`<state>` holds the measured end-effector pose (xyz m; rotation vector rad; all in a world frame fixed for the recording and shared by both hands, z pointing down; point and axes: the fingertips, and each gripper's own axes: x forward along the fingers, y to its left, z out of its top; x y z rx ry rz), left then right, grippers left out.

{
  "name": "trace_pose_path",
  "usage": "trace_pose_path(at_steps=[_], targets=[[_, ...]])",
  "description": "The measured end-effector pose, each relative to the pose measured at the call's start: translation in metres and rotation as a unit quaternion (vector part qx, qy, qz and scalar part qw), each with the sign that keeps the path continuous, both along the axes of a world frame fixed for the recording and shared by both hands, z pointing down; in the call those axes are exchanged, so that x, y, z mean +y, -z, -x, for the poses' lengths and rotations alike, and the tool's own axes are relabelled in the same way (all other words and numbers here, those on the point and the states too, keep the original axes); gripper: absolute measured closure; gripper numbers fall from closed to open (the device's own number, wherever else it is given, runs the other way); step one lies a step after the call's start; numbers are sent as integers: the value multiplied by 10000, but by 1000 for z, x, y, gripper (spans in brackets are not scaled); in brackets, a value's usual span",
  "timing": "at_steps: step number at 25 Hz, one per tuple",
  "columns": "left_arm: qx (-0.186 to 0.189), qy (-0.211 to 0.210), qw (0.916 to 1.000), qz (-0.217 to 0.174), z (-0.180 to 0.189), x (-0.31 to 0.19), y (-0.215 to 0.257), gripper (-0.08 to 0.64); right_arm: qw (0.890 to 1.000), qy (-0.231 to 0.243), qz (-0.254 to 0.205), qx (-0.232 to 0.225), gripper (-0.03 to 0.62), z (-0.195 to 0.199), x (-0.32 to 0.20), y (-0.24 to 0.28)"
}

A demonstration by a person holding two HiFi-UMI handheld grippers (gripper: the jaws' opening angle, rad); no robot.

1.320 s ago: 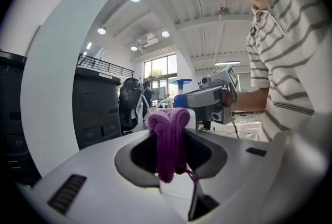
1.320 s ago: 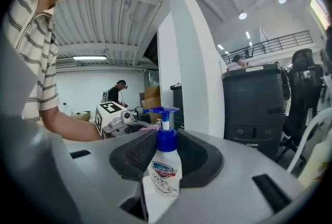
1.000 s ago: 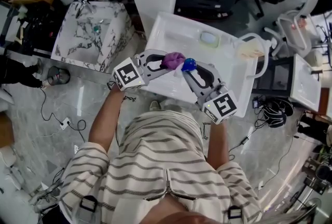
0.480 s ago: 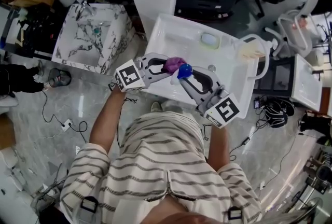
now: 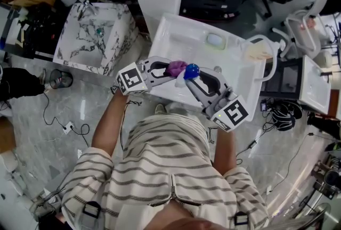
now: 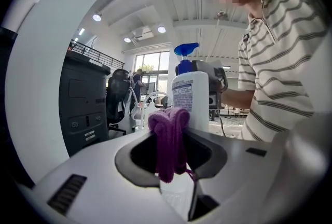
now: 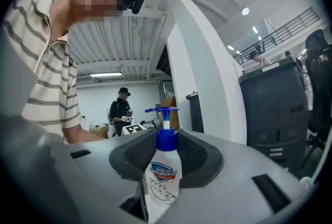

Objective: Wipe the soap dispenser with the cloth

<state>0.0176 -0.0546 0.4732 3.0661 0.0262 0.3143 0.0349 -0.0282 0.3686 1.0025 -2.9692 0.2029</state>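
A white soap dispenser (image 7: 163, 179) with a blue pump top (image 5: 192, 70) is held upright in my right gripper (image 5: 187, 79), whose jaws are shut on its body. My left gripper (image 5: 171, 71) is shut on a bunched purple cloth (image 5: 176, 68), also seen as the cloth (image 6: 169, 137) in the left gripper view. There the cloth sits right against the dispenser's white side (image 6: 191, 101). Both grippers meet nose to nose above the front part of the white sink (image 5: 170, 37). The dispenser's lower body is hidden between the right jaws.
In the sink lies a pale soap bar (image 5: 214, 40), and a curved white faucet (image 5: 265, 56) rises at its right. A marble basin (image 5: 93, 37) stands to the left. Cables (image 5: 64, 125) trail on the floor. Another person (image 7: 121, 109) stands far behind.
The right gripper with the dispenser has shifted left and slightly up, closing the gap to the cloth. The left gripper has barely moved.
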Motion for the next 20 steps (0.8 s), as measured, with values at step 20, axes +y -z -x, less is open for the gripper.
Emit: trace_pose_path(at_steps=[20], targets=[[567,377,9975,164,21,4,29,442,9994,-203,91,255,459,0,-7,-13]])
